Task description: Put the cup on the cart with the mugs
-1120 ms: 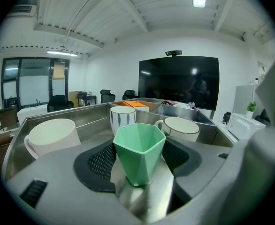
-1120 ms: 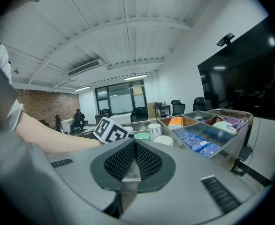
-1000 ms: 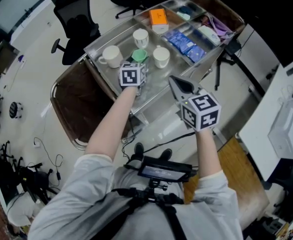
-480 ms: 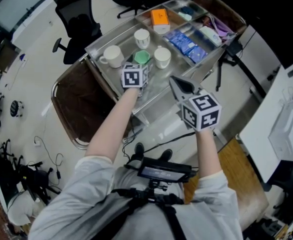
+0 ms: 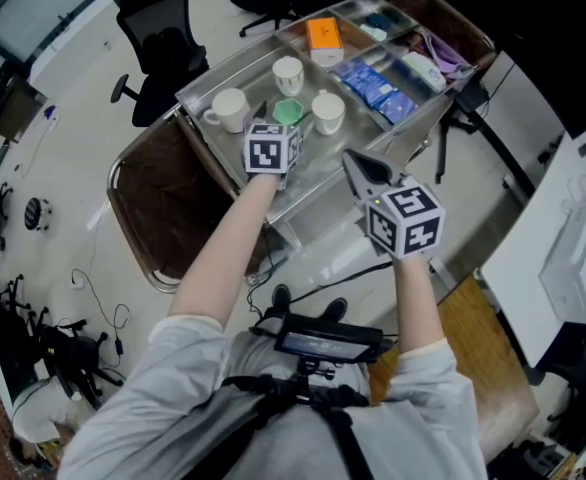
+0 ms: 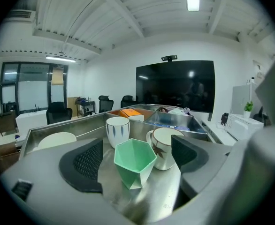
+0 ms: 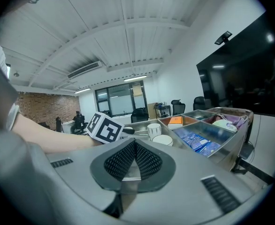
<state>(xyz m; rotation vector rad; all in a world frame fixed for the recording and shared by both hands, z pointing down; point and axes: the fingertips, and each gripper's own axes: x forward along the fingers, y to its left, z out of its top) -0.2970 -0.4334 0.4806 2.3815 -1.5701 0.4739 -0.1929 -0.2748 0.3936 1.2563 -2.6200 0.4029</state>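
Between left gripper (image 6: 136, 150) jaws, opening wider than a second ago and clear of it: mint-green faceted plastic cup (image 6: 133, 168), set on steel cart tray (image 5: 223, 68) beside white ceramic mugs (image 6: 117, 130). Right gripper (image 7: 135, 161) clenched, empty. Placement apparently done.

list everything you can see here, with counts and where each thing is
mint green faceted cup: one, green, standing on the cart's tray among the mugs
white mugs: three, white, on the tray around the cup
steel cart: one, silver, in front of the person
flat orange box: one, orange, in a far compartment of the cart
blue packets: several, blue, in the compartment beside the mugs
black office chairs: at least two, black, on the floor beyond the cart
black wall screen: one, black, on the wall behind the cart
left gripper: one, grey, fingers opening, cup between them untouched
right gripper: one, grey, fingers shut, nothing between them
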